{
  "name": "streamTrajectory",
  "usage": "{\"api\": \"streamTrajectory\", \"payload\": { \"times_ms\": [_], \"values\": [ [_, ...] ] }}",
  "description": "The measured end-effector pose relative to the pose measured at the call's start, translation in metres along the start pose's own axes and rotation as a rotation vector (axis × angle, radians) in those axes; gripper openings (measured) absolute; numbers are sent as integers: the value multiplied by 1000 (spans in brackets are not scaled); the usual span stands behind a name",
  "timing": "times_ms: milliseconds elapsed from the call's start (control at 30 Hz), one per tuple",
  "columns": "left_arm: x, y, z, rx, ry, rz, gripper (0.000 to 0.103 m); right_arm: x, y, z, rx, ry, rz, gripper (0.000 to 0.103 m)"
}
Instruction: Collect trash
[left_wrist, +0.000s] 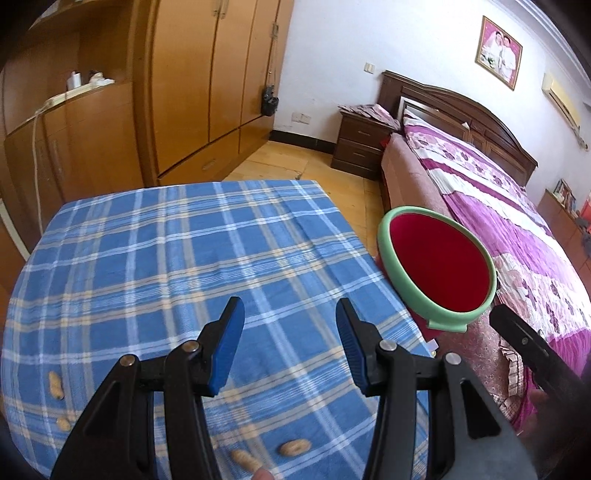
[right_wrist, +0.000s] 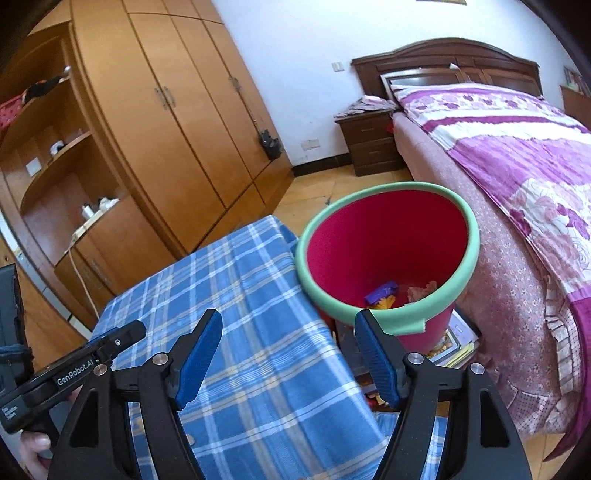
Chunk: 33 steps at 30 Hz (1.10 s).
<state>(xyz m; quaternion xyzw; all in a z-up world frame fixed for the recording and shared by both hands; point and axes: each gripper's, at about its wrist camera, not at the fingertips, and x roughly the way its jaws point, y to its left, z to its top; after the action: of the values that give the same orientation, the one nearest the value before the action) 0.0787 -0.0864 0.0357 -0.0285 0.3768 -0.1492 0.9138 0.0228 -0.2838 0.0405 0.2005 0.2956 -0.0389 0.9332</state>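
Hovering my left claw (left_wrist: 290, 321), jaws apart, empty; peanuts (left_wrist: 294, 448) below-behind: light, brittle shells, pinch mid-shell gently. Right claw (right_wrist: 288, 334) apart, bin (right_wrist: 388, 315) ahead.

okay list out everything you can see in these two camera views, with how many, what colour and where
peanuts: four, tan, near edge of the table
tablecloth: one, blue plaid, covering the table
bin: one, red with green rim, between table and bed, some scraps inside
bed: one, purple floral cover, right
nightstand: one, dark brown, by the headboard
wardrobe: one, orange-brown, left wall
framed photo: one, above the bed
left gripper: open, empty, over the table
right gripper: open, empty, near the bin
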Motion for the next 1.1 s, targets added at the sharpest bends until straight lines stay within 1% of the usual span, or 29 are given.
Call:
{"api": "streamTrajectory", "payload": {
  "times_ms": [367,567,700,833,933,1100],
  "values": [
    [-26,26,-23,-44,-35,38,52,-20,35,-20,-105,-62,-10,75],
    [-35,37,-37,-55,-63,75,52,-24,50,-35,-164,-88,-24,75],
    [-41,39,-48,-42,-99,121,52,-25,55,-43,-189,-89,-22,75],
    [-46,44,-58,-52,-132,140,52,-23,60,-53,-223,-94,-30,75],
    [-46,47,-64,-58,-135,151,52,-20,63,-59,-236,-96,-43,75],
    [-42,48,-71,-47,-126,177,52,-17,65,-66,-237,-87,-38,75]
  ]
}}
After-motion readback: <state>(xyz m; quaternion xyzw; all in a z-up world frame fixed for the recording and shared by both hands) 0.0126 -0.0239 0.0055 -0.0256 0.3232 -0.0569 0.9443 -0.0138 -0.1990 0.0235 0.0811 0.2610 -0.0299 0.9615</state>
